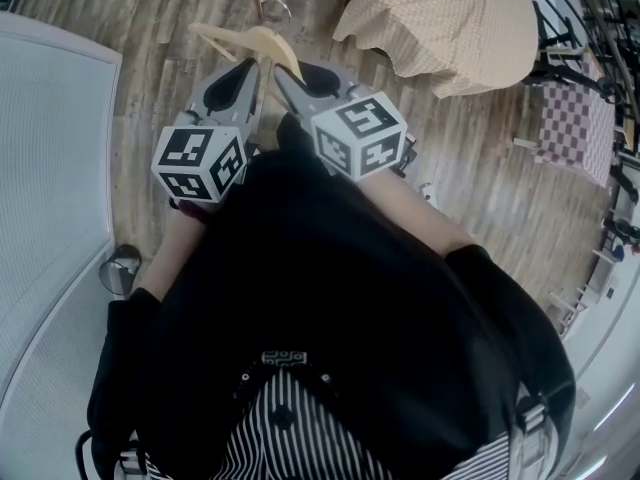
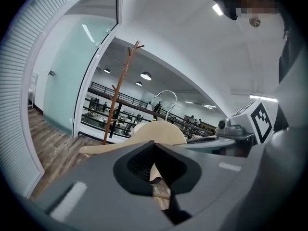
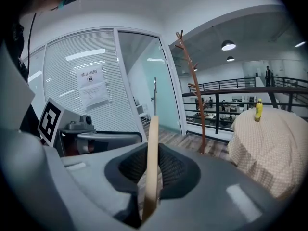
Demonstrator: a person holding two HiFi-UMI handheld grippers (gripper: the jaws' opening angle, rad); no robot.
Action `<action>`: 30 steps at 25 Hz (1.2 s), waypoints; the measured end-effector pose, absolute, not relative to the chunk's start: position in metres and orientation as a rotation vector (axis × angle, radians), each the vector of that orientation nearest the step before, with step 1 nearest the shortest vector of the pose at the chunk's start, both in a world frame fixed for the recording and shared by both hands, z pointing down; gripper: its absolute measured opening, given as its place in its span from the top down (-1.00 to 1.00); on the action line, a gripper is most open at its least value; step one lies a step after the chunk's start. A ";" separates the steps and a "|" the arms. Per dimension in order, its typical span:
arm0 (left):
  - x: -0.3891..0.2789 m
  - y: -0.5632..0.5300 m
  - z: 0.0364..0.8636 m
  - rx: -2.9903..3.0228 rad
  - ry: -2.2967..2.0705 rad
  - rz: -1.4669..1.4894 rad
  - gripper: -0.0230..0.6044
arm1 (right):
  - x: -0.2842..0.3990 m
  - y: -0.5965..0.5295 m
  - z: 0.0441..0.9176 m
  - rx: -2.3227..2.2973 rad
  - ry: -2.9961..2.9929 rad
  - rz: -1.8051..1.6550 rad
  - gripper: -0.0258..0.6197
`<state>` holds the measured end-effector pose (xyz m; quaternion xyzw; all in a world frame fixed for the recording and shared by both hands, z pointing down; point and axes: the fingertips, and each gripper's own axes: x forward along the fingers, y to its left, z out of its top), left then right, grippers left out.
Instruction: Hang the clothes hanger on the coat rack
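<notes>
Plank floor (image 1: 480, 188), draped table (image 1: 440, 18) near rack (image 3: 199, 112)

So the clothes hanger (image 1: 262, 40) is pale wood with a curved metal hook (image 2: 165, 91) on top. It's held up off the floor, with the left gripper (image 2: 154, 153) and right gripper (image 3: 152, 165) both clamped on it. The coat rack (image 3: 202, 117) is a skinny brown tree-style pole with branch pegs, standing upright, well apart from the hanger.

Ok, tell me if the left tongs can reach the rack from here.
Probably not yet: the rack stands well off across open floor. Nothing blocks the way; the left tongs grip the hanger.
</notes>
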<state>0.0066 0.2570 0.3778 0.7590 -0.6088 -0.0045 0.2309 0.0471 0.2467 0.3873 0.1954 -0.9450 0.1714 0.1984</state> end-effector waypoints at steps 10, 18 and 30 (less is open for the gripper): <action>-0.021 0.197 0.379 1.960 -1.811 -0.023 0.92 | 0.021 0.183 0.385 0.357 -2.686 0.512 0.73; -0.010 0.094 0.353 1.951 -1.844 -0.057 0.92 | 0.021 0.084 0.375 0.270 -2.700 0.511 0.73; 0.001 0.004 0.358 1.902 -1.911 0.011 0.92 | 0.032 -0.009 0.376 0.189 -2.732 0.561 0.73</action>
